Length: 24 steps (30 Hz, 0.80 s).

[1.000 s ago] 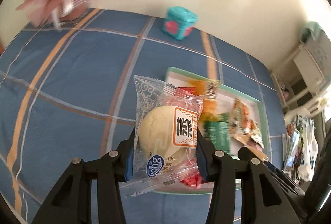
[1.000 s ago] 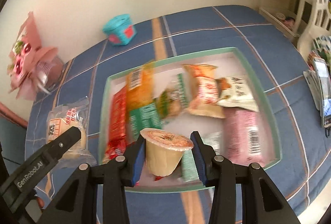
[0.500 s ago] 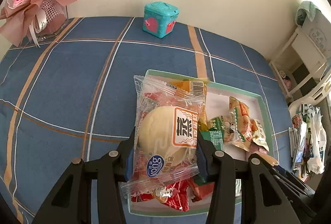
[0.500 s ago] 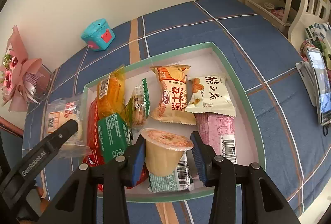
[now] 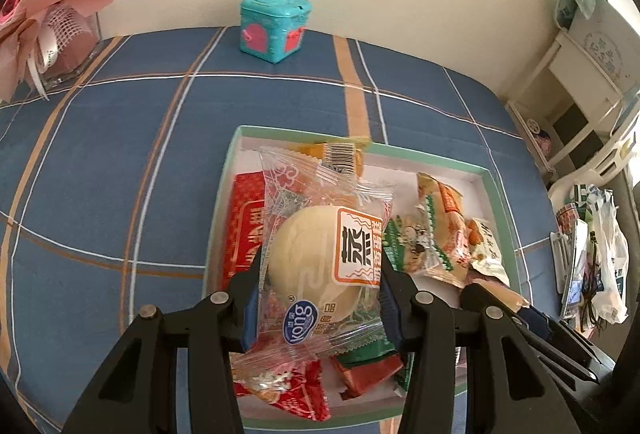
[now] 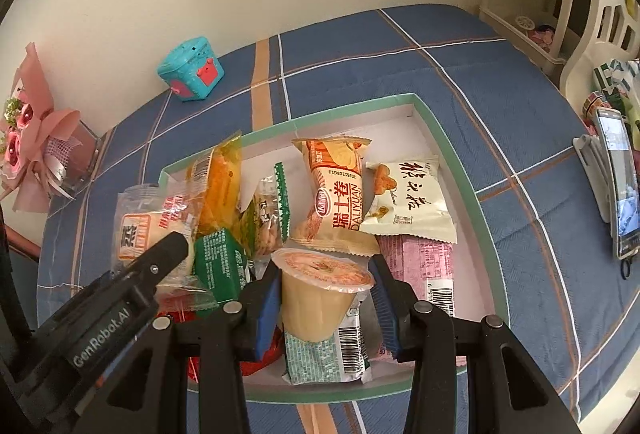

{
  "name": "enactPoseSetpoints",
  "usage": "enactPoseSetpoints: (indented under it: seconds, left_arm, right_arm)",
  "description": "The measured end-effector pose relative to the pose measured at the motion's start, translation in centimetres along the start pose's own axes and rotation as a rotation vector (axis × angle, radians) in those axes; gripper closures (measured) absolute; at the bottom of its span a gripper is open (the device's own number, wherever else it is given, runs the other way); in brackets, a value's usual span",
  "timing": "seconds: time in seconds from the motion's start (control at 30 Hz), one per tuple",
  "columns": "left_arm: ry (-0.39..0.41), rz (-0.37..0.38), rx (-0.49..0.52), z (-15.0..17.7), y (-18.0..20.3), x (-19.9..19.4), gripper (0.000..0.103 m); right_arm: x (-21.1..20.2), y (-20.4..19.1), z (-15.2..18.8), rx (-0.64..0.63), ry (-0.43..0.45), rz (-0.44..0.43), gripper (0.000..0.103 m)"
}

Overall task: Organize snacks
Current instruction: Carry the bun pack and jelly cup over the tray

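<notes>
1. Left hand-held gripper [image 5: 318,298]: clenched on the bun pack [image 5: 320,258]. The pack stands between the blue pads with its long axis running from 6 to 12 o'clock in the left wrist view, and it hangs above the tray [image 5: 498,193], over the tray's 9 o'clock half.
2. Right hand-held gripper [image 6: 326,308]: clenched on the jelly cup [image 6: 320,294], lid up, above the tray's near edge at 6 o'clock in the right wrist view.
3. Governing relation: both held snacks already lie over the tray, so each release point lies straight below its gripper, not to one side.
4. Bare tray floor shows mainly toward 12 to 1 o'clock of the bun pack; below the pack lie the red packs [image 5: 244,230] and a green pack [image 6: 220,262].
5. Judgement: the left gripper is nearer the crowded side and the right gripper nearer the pink pack [image 6: 424,266]; the tray rests on the blue plaid counter [image 5: 100,173].
</notes>
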<state>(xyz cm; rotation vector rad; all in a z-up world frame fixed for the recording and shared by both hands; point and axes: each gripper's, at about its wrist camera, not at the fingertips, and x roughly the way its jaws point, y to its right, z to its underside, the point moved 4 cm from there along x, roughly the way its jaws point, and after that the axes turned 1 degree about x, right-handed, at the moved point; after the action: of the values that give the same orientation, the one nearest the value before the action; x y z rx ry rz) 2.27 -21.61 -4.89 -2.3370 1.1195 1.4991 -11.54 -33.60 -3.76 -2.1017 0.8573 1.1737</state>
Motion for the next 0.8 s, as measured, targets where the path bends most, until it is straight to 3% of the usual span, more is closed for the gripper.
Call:
enactPoseSetpoints:
  seconds: [0.53, 0.67, 0.8]
  left_arm:
    - [-0.006, 0.078, -0.032, -0.7, 0.6, 0.1, 0.053]
    - [0.017, 0.053, -0.057, -1.0, -0.9, -0.4, 0.053]
    - [0.019, -0.024, -0.066, -0.9, -2.5, -0.1, 0.053]
  right_arm:
    - [1.2, 0.3, -0.5, 0.005, -0.01, -0.001, 0.058]
    - [1.6, -0.1, -0.4, -0.001, -0.017, -0.007, 0.058]
    - [1.7, -0.4, -0.3, -0.004, -0.022, -0.004, 0.058]
